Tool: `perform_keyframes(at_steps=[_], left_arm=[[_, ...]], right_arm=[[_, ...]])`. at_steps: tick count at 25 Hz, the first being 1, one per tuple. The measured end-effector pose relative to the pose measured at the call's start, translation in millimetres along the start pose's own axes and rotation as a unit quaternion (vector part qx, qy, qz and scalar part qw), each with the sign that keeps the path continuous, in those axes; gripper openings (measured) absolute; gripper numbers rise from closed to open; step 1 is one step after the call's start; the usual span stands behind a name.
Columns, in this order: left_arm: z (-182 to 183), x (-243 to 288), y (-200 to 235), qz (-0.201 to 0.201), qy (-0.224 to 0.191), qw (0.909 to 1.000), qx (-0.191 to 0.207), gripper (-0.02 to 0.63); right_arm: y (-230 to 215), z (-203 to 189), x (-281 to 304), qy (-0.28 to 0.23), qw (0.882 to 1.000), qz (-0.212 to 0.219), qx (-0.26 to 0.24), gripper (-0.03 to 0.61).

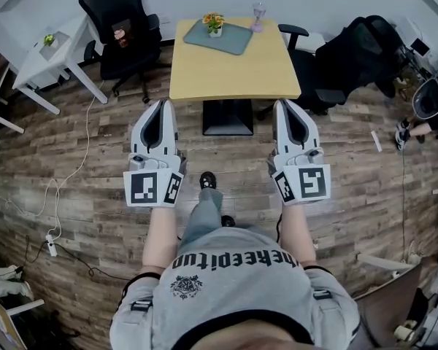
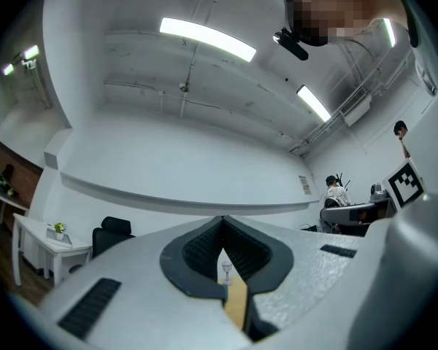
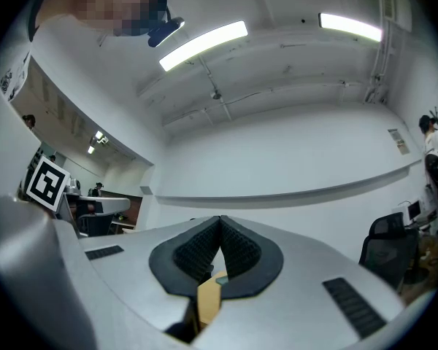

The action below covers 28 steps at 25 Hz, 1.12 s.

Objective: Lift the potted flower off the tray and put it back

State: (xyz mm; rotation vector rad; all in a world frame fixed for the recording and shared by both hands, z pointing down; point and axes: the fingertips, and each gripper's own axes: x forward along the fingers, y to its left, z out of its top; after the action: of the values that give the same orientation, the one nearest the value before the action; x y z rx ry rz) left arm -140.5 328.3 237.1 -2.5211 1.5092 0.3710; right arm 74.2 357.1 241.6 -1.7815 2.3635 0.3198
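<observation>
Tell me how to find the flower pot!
Find the yellow table in the middle. At its far end lies a grey-green tray with the potted flower on it. Its orange blooms set it apart from the clear glass nearby.

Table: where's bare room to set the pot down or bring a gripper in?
The near half of the table, between the tray and the near edge, is bare. The tray's right part, beside the potted flower, is also free. Crowded: the far right corner, where a glass stands close to the tray.
</observation>
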Motion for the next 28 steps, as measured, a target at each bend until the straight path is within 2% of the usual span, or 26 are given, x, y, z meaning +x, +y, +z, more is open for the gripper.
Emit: perform_keyframes(at_steps=[7,12,18,28], left_arm=[[-19.9,60.6,20.2,-0.022,-0.005,0.9997,0.008,0.003],[-28.3,112.7,60.4,-0.024,-0.019,0.9994,-0.017,0.003],[-47.0,179.0,107.4,-0.027,-0.015,0.9995,0.004,0.003],[-77.9,253.9,170.0,-0.031,-0.012,0.9994,0.007,0.003]], right_arm=[[-17.6,-22.8,64.3,-0.004,1.0,0.001,-0.005,0.002],[-28.4,-35.1,129.6,-0.003,1.0,-0.001,-0.007,0.002],[-37.4,-51.0,205.8,0.0,1.0,-0.012,-0.01,0.002],[-44.6,-76.7,291.8,-0.003,0.999,-0.029,-0.016,0.003]])
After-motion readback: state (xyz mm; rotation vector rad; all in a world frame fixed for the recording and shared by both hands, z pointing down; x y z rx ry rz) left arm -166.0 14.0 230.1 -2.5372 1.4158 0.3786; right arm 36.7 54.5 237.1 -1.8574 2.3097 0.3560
